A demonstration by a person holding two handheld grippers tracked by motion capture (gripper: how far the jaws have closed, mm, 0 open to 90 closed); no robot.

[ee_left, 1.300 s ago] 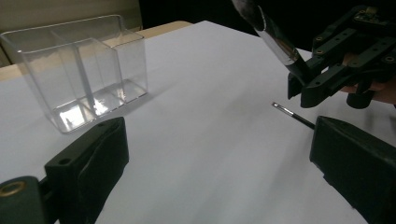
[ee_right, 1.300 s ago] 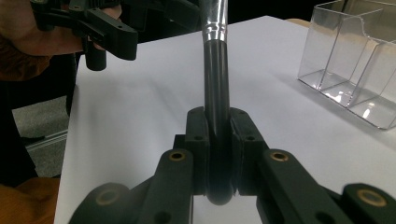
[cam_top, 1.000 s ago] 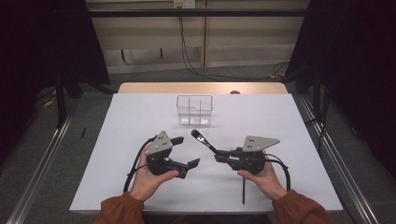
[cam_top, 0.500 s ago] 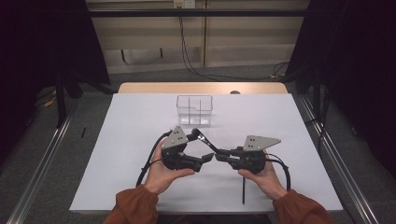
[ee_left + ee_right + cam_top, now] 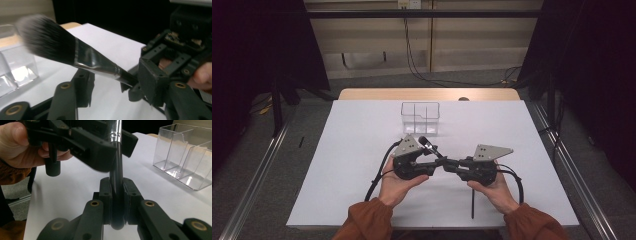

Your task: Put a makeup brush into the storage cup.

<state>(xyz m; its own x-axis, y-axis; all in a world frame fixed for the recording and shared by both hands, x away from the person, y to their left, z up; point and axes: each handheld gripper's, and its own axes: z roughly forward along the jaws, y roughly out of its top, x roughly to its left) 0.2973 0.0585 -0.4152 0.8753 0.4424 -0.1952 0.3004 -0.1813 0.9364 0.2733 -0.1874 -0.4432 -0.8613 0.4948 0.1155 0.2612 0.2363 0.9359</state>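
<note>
Right gripper view shows the right claw [image 5: 117, 202] clenched on the black handle of the silver-ferruled makeup brush [image 5: 117, 170], whose long axis runs up toward the left claw [image 5: 110, 92]. That claw's jaws, just closing, straddle the ferrule, pads apparently not yet pressing.

Both tools [image 5: 443, 164] meet at brush [image 5: 428, 144], near clear organizer [image 5: 420, 118], on white table [image 5: 352, 150].

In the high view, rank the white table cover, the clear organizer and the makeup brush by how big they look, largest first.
1. White table cover, by far the largest.
2. Clear organizer.
3. Makeup brush, though the grippers cover part of its handle, so its full length cannot be judged.
</note>
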